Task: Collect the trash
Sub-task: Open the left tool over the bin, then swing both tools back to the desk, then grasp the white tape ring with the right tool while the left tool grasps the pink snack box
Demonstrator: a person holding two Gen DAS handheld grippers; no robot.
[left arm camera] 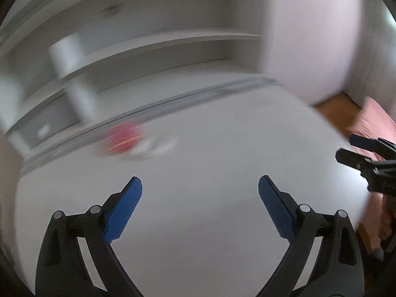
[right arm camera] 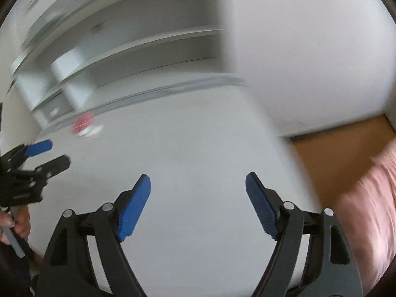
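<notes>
Task barely begun. Left gripper (left arm camera: 200,195) and right gripper (right arm camera: 198,193) both spread wide, holding nothing, over the white surface (left arm camera: 222,222). Blurred red-and-white wrapper (left arm camera: 128,141) lies ahead of both, slightly left, near far edge, untouched; no bin visible.

You are looking across a white table (left arm camera: 198,163) toward blurred white shelving (left arm camera: 148,49) against the far wall, with a wide white panel (right arm camera: 309,49) rising on the right and orange-brown wooden floor (right arm camera: 334,143) showing below it.
</notes>
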